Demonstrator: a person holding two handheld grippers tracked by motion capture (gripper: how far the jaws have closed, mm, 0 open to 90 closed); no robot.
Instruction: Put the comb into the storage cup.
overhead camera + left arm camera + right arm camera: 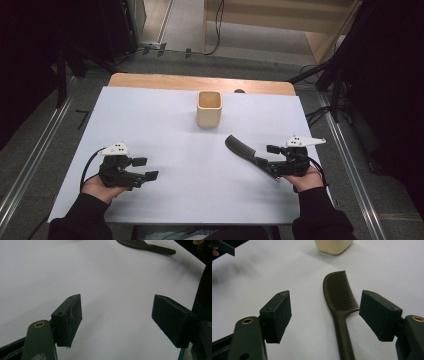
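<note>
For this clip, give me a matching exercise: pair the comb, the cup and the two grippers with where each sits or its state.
Things:
1. comb
2. cup
3. left gripper
4. right gripper

States:
A. upright at the far middle of the table
B. open over bare tabletop, nothing between its jaws
C. lying flat, handle toward the person
D. open, with the comb's handle between its jaws

Pairs: 1-C, 2-A, 3-B, 4-D

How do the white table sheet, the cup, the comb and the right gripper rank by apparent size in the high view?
1. White table sheet
2. Comb and right gripper: similar extent, overlapping, so unranked
3. Cup, slightly more compact
</note>
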